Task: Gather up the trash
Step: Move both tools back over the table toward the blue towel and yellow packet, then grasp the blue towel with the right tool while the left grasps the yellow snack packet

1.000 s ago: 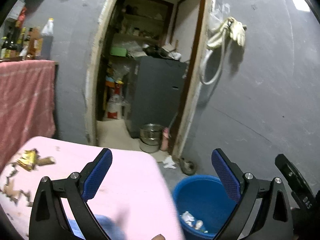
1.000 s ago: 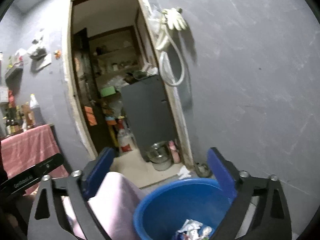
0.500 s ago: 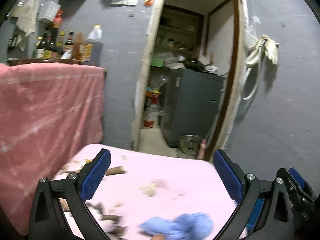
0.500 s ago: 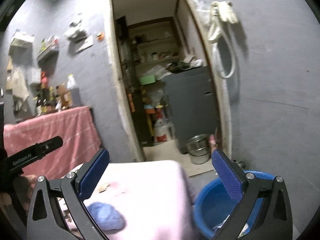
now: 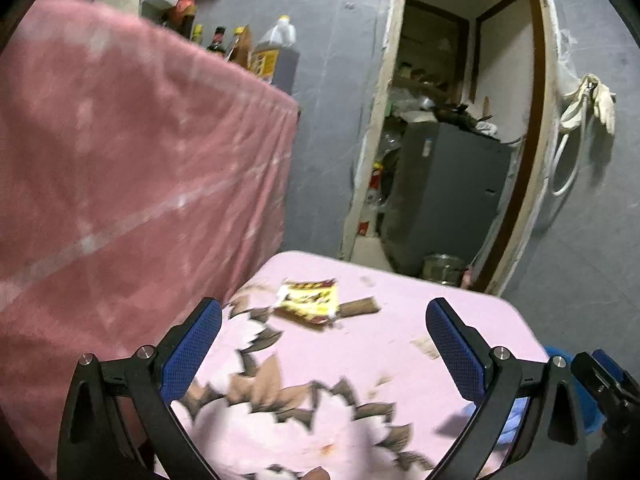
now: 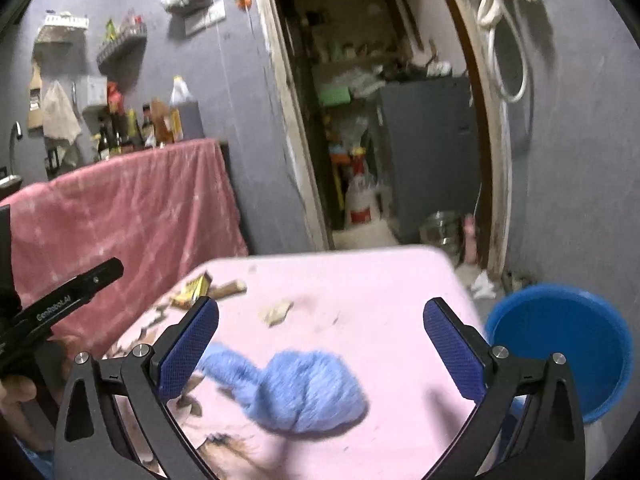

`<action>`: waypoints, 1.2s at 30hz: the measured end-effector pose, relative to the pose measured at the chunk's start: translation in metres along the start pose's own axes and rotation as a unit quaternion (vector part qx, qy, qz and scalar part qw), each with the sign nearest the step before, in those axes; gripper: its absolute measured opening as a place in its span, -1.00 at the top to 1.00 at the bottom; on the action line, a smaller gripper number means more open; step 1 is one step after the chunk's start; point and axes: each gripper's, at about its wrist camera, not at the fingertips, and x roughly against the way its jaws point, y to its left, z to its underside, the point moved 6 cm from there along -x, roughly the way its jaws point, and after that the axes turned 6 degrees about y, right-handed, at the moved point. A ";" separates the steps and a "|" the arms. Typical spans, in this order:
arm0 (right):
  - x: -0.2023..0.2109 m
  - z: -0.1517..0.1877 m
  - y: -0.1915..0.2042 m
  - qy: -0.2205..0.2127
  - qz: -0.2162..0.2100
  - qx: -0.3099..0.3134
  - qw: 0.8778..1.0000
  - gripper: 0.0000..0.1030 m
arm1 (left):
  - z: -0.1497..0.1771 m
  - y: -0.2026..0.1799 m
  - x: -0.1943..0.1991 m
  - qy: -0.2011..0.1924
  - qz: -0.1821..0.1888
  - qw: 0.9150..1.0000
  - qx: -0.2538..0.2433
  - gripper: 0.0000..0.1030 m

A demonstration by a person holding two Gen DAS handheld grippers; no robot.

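A pink table [image 5: 384,344] [image 6: 360,292] carries trash: a yellow snack wrapper [image 5: 308,300] [image 6: 192,290], a brown stick-like piece [image 5: 358,306], and several brown torn scraps [image 5: 276,392]. A small crumpled scrap [image 6: 276,312] lies mid-table. My left gripper [image 5: 323,354] is open and empty above the scraps. My right gripper [image 6: 320,354] is open and empty above a blue cloth [image 6: 304,392]. A blue bucket [image 6: 560,344] stands on the floor right of the table.
A pink-draped counter [image 5: 120,200] [image 6: 128,208] with bottles [image 6: 132,128] stands left of the table. An open doorway [image 5: 448,140] leads to a cluttered storeroom with a grey cabinet [image 6: 428,152]. A hose and gloves [image 5: 588,100] hang on the grey wall.
Both grippers have swung left, away from the blue bucket and over the pink table. The wrapper and brown scraps have come into the left view. Both stayed open and empty.
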 end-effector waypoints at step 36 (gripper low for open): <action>-0.066 0.034 0.011 0.149 -0.006 -0.025 0.989 -0.07 | 0.005 0.014 -0.087 0.138 0.000 0.990 -0.021 -0.94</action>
